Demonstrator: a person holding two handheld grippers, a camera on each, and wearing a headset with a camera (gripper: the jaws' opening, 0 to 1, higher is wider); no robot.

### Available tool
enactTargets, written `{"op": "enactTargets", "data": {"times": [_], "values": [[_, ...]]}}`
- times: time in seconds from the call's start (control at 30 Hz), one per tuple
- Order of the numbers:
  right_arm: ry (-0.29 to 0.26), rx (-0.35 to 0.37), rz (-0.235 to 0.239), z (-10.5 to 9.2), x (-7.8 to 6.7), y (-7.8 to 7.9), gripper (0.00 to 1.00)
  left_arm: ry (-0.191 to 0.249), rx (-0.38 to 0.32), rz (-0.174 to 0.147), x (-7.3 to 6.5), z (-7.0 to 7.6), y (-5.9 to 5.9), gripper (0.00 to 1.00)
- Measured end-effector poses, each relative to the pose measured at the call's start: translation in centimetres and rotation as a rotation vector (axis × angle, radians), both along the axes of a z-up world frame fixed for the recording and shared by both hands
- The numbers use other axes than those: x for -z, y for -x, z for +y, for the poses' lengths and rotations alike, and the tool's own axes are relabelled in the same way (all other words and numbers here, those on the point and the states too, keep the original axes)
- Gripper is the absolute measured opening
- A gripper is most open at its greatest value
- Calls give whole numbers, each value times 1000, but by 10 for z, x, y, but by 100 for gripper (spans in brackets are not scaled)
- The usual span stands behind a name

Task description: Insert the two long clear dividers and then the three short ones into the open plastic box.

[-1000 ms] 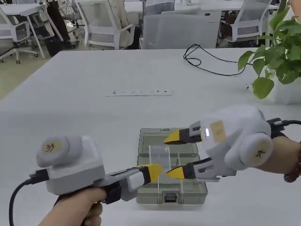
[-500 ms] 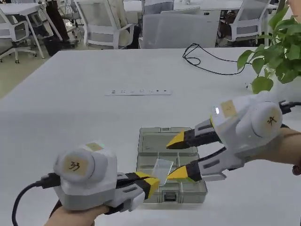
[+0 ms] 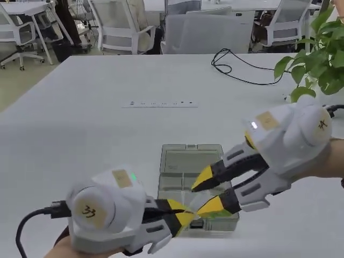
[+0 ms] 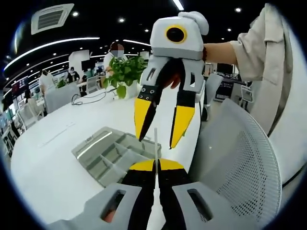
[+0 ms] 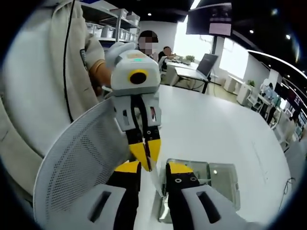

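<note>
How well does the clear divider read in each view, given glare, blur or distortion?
Left gripper view: heavy fisheye bending, the divider a thin edge-on line. Right gripper view: window blown out, divider edge faint. Head view: even light, sharp; the box reads clearly, the divider hardly.

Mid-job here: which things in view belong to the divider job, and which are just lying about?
Job: open plastic box; clear divider, clamped in the left gripper; right gripper, open around it.
Lying about: black cable; white strip; potted plant; office chairs.
</note>
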State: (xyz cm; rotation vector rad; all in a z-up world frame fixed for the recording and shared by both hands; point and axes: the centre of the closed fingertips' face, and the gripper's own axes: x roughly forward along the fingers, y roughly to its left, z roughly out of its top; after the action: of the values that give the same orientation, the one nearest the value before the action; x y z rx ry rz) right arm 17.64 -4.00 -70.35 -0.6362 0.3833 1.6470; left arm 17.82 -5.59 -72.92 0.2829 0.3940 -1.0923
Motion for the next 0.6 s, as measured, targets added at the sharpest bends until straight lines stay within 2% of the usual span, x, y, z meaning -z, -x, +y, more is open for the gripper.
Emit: {"op": "enactTargets", "data": {"times": [0.13,0.33,0.43,0.53,0.6], "values": [[7,-25,18,-3,0,5,17,-7,45,-19,-1,-3,5,0],[18,-63,42,-6,2,14,9,7,98,-37,-5,-8,12,0],[11,-79,59,-5,1,18,9,12,111,-40,-6,-10,14,0],[16,-93,56,-6,2,20,5,26,120,-41,-8,-11,15,0],[14,-99,53,-6,1,20,3,21,126,-58,-9,-12,15,0]]}}
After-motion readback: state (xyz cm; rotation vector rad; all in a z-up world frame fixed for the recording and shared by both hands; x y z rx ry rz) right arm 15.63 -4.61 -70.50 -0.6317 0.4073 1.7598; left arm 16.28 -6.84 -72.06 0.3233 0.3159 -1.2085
